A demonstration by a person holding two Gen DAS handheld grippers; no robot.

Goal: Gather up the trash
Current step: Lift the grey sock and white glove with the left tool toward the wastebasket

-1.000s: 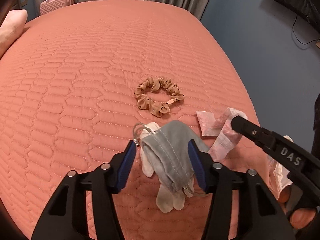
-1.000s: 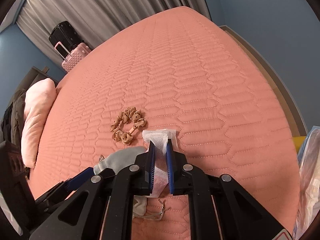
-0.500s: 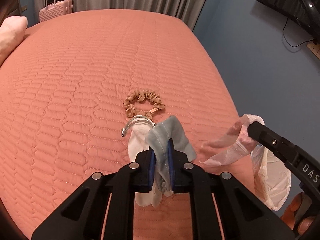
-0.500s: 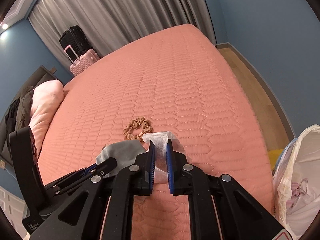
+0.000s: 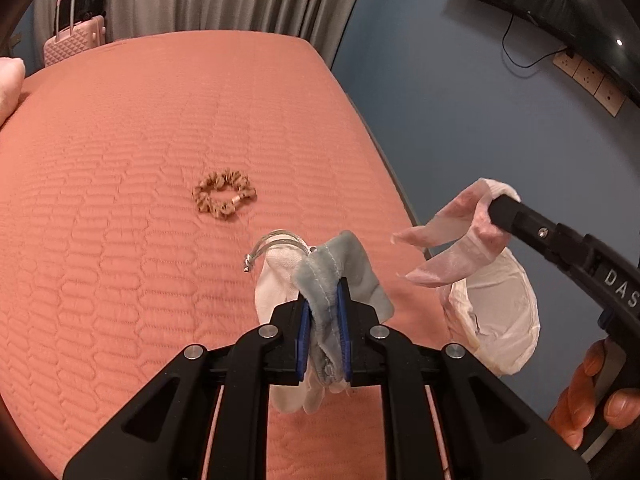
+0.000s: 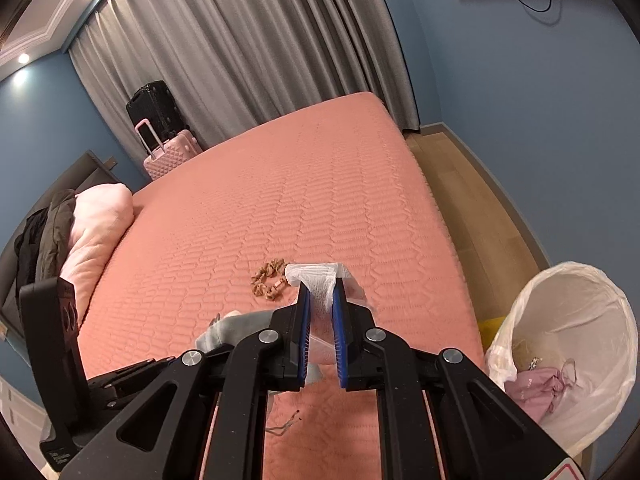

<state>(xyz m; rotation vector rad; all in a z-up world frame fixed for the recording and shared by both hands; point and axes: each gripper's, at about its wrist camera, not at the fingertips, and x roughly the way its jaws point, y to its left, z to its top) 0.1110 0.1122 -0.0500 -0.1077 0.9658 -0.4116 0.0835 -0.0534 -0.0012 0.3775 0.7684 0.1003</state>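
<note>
My left gripper [image 5: 323,312] is shut on a grey cloth pouch [image 5: 340,272] with a white piece and a cord loop hanging from it, held above the pink bed [image 5: 160,128]. My right gripper [image 6: 320,312] is shut on a clear plastic wrapper [image 6: 316,280], also lifted off the bed; the wrapper also shows in the left wrist view [image 5: 448,236]. A white-lined trash bin [image 6: 572,344] stands on the floor right of the bed, with pink trash inside. It also shows in the left wrist view [image 5: 492,320] below the wrapper.
A tan scrunchie [image 5: 223,197] lies on the bed; it shows in the right wrist view [image 6: 268,280] too. A pink pillow [image 6: 96,232] and dark clothes lie at the bed's left. A pink suitcase [image 6: 168,152] and a black one stand by grey curtains.
Both grippers have risen and pulled back from the bed with their loads. The left gripper closed on the pouch a second ago. The trash bin has come into view.
</note>
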